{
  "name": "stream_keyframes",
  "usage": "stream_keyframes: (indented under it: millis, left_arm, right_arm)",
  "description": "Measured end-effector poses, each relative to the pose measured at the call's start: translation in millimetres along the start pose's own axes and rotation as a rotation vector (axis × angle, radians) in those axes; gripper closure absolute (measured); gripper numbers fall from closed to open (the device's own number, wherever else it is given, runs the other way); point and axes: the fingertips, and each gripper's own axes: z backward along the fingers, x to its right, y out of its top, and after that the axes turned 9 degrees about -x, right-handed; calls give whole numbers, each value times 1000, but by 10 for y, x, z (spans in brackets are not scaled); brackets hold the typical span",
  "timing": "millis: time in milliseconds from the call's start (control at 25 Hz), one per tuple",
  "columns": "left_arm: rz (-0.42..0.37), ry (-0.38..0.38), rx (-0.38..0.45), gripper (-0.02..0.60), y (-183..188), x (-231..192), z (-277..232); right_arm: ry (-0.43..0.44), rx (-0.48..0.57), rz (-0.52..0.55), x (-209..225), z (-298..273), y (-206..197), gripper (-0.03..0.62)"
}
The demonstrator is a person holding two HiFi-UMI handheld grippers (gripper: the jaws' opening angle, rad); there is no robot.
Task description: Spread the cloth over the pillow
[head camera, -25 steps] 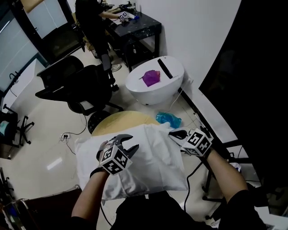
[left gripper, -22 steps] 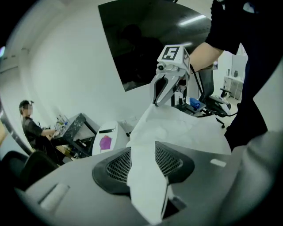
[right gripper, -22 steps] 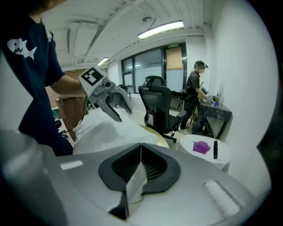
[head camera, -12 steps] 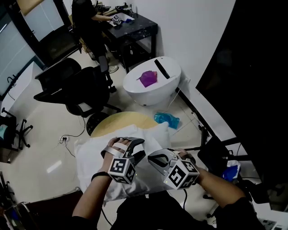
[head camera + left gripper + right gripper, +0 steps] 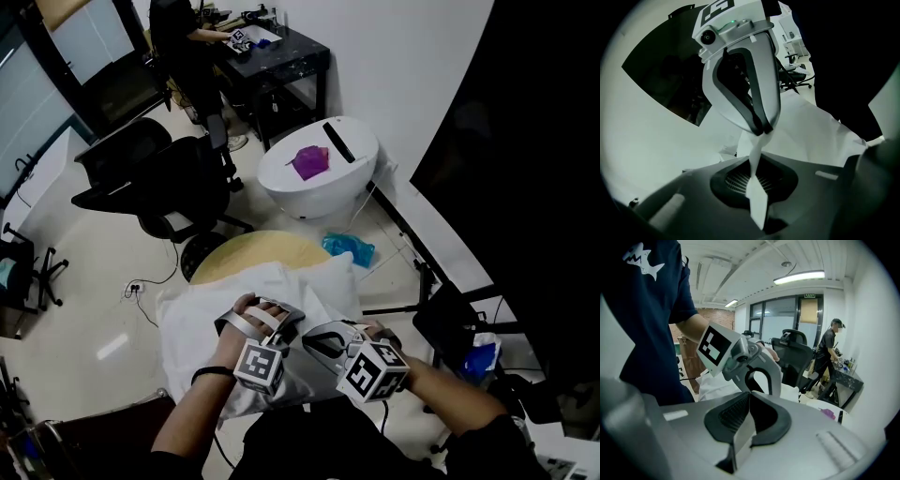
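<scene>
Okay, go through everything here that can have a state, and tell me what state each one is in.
Left hand-held gripper: jaws have just been closing, now shut on the cloth.
Right hand-held gripper: shut on the cloth.
Cloth: pinched by both grippers, bunched, not spread.
Pillow: lying flat on the round table.
Office chair: empty.

White cloth (image 5: pixel 302 378) bunched atop pillow (image 5: pixel 298 281)
</scene>
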Motion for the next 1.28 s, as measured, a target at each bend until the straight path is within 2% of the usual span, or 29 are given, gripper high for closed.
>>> stream_keyframes:
  millis: [40, 200, 400, 600, 760, 920, 1040, 1280]
  left_arm:
    - [-1, -10, -7, 580, -19, 47, -20]
    - [12, -4, -16, 580, -55, 160, -13]
    - [62, 4, -17, 580, -46, 280, 73]
    - [102, 3, -19, 580, -118, 400, 166]
    - [109, 14, -20, 580, -131, 442, 205]
    - [101, 20, -32, 581, -135, 471, 194]
    - [100, 20, -33, 581, -131, 472, 186]
    - [101, 30, -32, 581, -130, 470, 191]
  right_arm:
    - [-7, 0, -2, 1, 5, 0, 582]
    - [-53, 25, -32, 73, 160, 30, 578]
    - [-115, 84, -164, 277, 475, -142, 568]
    - [-179, -4, -223, 465, 591, -588, 548]
    - [-116, -30, -262, 324, 494, -699, 520]
    - [23, 49, -360, 89, 293, -574, 508]
    - [109, 104, -486, 19, 224, -470, 505]
    - [152, 106, -624, 48, 93, -503, 496]
